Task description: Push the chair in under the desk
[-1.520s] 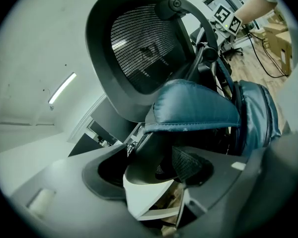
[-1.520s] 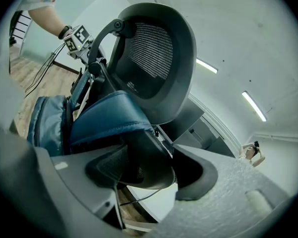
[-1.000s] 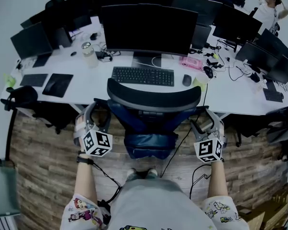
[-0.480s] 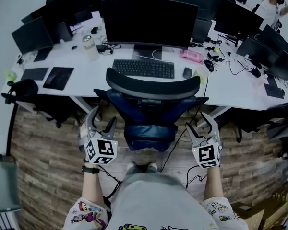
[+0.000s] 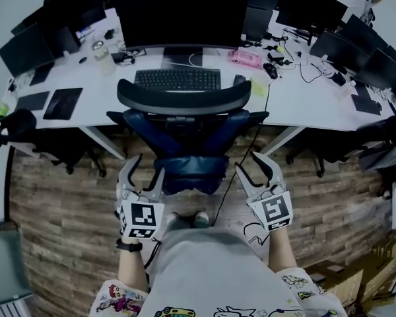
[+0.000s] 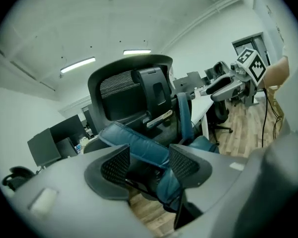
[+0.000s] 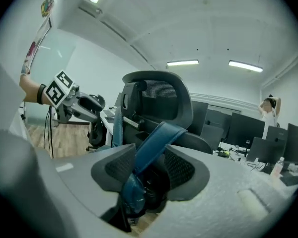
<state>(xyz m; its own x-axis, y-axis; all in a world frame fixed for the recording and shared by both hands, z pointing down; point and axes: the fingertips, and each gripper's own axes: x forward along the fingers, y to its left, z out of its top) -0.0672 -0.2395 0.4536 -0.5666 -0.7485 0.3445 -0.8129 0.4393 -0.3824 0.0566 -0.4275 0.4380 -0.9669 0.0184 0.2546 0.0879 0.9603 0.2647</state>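
Head view: chair [image 5: 183, 100] base hidden, seat front under desk [image 5: 303, 107]. Left gripper [image 5: 147, 170] and right gripper [image 5: 251, 165] are just behind the seat, not touching.
Left gripper view: fingers [image 6: 114, 165] spread, empty, blue chair frame beyond the gap.
Right gripper view: fingers [image 7: 182, 169] spread, empty, blue strut beyond.

The grey top [image 5: 211, 269] has cartoon-print sleeves [image 5: 115, 300].

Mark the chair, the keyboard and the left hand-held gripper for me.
chair [image 5: 183, 102]: head view, on the curved top of its backrest.
keyboard [image 5: 177, 79]: head view, on the middle of its keys.
left hand-held gripper [image 5: 149, 165]: head view, midway between its two fingertips.
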